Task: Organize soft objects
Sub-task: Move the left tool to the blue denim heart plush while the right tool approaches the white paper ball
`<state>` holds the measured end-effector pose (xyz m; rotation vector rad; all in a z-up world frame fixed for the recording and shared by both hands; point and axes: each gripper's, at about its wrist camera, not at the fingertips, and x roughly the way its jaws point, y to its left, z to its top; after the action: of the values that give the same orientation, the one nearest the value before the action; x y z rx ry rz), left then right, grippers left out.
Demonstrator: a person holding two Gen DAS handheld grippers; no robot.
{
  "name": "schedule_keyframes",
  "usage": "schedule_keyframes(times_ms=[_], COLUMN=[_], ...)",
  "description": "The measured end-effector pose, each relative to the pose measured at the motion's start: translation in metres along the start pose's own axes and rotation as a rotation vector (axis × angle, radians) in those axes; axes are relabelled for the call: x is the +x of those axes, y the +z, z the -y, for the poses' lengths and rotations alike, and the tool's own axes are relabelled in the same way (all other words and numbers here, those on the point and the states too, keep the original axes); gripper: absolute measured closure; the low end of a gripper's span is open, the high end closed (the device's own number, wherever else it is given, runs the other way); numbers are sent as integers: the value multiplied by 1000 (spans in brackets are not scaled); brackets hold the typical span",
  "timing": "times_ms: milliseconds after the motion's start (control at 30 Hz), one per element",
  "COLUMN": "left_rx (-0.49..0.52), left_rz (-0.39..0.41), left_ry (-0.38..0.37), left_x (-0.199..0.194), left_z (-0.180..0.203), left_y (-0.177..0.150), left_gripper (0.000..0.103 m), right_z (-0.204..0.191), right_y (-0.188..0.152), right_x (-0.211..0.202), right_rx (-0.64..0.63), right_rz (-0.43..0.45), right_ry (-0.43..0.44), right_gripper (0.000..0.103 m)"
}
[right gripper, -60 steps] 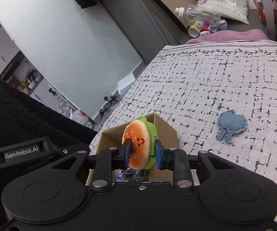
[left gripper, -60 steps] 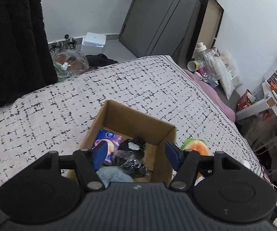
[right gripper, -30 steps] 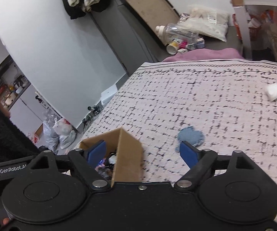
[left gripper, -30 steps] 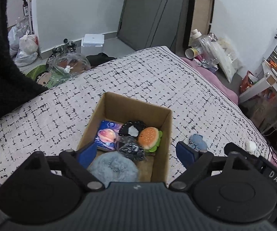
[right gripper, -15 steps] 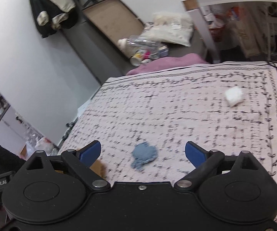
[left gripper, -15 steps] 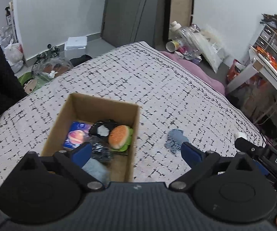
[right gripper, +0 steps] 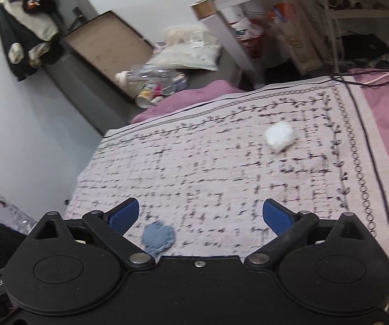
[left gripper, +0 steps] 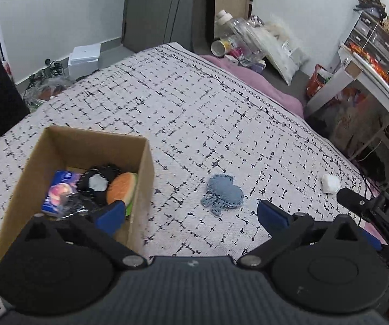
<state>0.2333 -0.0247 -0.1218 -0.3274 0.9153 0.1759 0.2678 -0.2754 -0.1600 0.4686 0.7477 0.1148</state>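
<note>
Left gripper (left gripper: 191, 215): black two-finger claw with blue pads, spread wide, grasping nothing; poised above the bed, its left pad over the near right corner of the box.

Right gripper (right gripper: 199, 214): black two-finger claw with blue pads, likewise released and empty, above the bedspread; view slightly blurred.

Open brown cardboard box (left gripper: 145, 168): on the bedspread, left of the left gripper. Contents, packed touching one another: orange-and-green plush hamburger (left gripper: 121, 188) against the right wall; black soft item with a white patch (left gripper: 97, 182) beside it; blue packet printed with a pink sphere (left gripper: 57, 192) at the left; dark crinkled item (left gripper: 74, 205) nearest, identity unclear.

Flat blue knitted octopus-shaped piece (left gripper: 222, 193): lying on the bedspread right of the box, apart from it, just ahead of the left gripper's open span; seen also at the right gripper's left pad (right gripper: 157, 235).

Small white fluffy lump (left gripper: 331, 184): on the bedspread farther right, near the patterned border, well apart from the blue piece; ahead of the right gripper (right gripper: 279, 135).

White bedspread with black broken-grid pattern (left gripper: 194, 108): bears all the above.

Beyond the bed: clear plastic bottles (left gripper: 237, 35) on the floor.
</note>
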Motion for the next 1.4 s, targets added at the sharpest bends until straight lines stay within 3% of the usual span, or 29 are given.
schedule_keyframes(times_ms=[100, 400, 933, 1167, 1267, 1333, 1400], left_rx=[16, 33, 126, 127, 121, 105, 109], left_rz=[-14, -84, -89, -97, -100, -115, -121], left_ry=[8, 27, 37, 55, 59, 48, 49], left_x=[12, 58, 118, 147, 156, 162, 165], left_z=[8, 30, 60, 62, 60, 58, 57], left_y=[2, 2, 3, 0, 0, 0, 0], left_gripper=[0, 1, 1, 3, 11, 23, 42], right_z=[1, 5, 31, 37, 39, 39, 40], right_y=[2, 8, 15, 16, 18, 20, 21], right_x=[6, 41, 80, 96, 103, 108, 114], right_rx=[-25, -62, -30, -54, -79, -100, -110], right_rz=[8, -22, -53, -10, 27, 46, 50], right_ry=[-74, -168, -212, -273, -320, -355, -370], right_gripper=[0, 0, 0, 1, 2, 3, 5])
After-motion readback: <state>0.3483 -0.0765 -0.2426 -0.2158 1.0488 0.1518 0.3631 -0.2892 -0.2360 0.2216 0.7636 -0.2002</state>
